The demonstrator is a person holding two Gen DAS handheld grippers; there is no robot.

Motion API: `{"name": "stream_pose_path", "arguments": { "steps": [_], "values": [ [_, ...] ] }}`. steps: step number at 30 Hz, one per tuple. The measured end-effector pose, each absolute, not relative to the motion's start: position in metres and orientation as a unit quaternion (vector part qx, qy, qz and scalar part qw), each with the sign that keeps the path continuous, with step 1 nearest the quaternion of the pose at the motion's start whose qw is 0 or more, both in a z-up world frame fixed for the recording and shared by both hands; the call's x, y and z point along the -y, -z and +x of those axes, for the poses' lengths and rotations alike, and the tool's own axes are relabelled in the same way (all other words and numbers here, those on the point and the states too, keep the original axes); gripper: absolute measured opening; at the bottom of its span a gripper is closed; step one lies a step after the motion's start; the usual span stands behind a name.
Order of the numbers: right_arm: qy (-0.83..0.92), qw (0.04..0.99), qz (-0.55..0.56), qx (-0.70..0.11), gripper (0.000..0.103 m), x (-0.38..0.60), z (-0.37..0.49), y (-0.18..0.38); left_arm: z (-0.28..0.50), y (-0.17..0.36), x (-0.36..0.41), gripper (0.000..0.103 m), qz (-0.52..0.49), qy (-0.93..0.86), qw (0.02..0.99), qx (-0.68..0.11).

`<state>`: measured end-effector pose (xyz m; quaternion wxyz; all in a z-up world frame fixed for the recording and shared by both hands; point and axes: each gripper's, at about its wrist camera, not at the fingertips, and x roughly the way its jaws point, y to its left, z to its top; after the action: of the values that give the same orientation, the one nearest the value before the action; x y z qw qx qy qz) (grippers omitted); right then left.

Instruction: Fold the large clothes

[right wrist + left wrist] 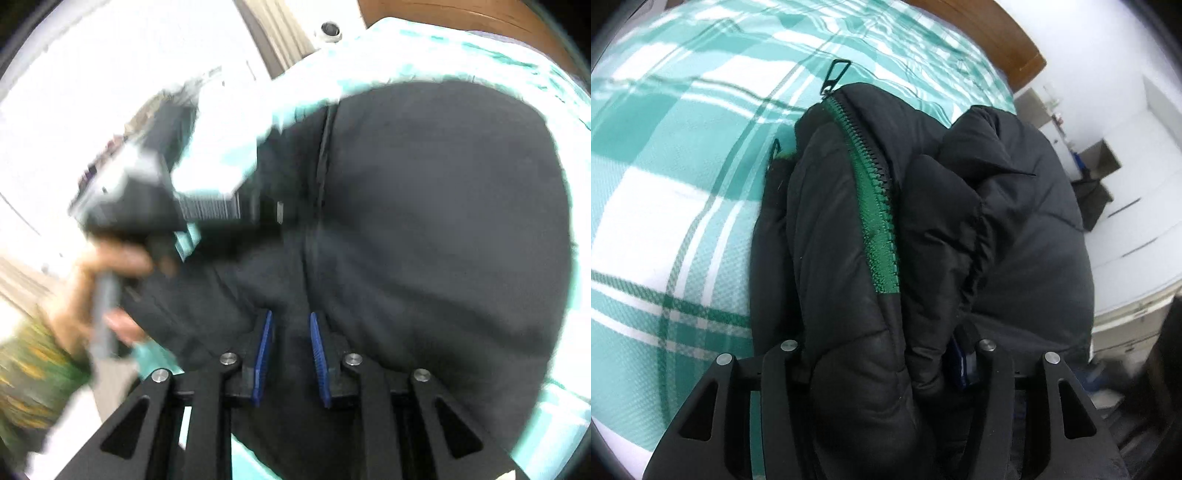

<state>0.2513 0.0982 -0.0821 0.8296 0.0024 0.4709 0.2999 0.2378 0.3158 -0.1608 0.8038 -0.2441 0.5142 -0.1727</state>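
Both claws pinching bunched folds of the black quilted puffer jacket on the teal-and-white checked bedspread: left gripper, right gripper.

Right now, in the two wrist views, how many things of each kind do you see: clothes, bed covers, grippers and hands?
Clothes: 1, the black padded jacket with a green zipper.
Bed covers: 1, the teal checked sheet.
Grippers: 2, left gripper and right gripper.
Hands: 1, the left hand.
Total: 5.
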Motion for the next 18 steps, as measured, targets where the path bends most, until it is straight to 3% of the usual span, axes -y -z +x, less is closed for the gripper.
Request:
{"name": "stream_pose_path", "arguments": {
  "steps": [3,8,12,18],
  "values": [
    [-0.291,0.844,-0.042,-0.448,0.025,-0.109,0.29,0.05,0.236,0.165,-0.318,0.054,-0.258,0.178,0.802,-0.508],
    [-0.308,0.818,-0.084,-0.479,0.025,-0.165,0.367,0.061,0.236,0.166,-0.317,0.054,-0.255,0.18,0.804,-0.506],
    [-0.28,0.779,-0.131,-0.546,0.021,-0.201,0.405,0.13,0.242,0.17,-0.318,0.054,-0.247,0.17,0.805,-0.511],
    [-0.261,0.766,-0.123,-0.575,0.019,-0.205,0.427,0.169,0.26,0.184,-0.325,0.053,-0.271,0.168,0.796,-0.514]
  ]
}}
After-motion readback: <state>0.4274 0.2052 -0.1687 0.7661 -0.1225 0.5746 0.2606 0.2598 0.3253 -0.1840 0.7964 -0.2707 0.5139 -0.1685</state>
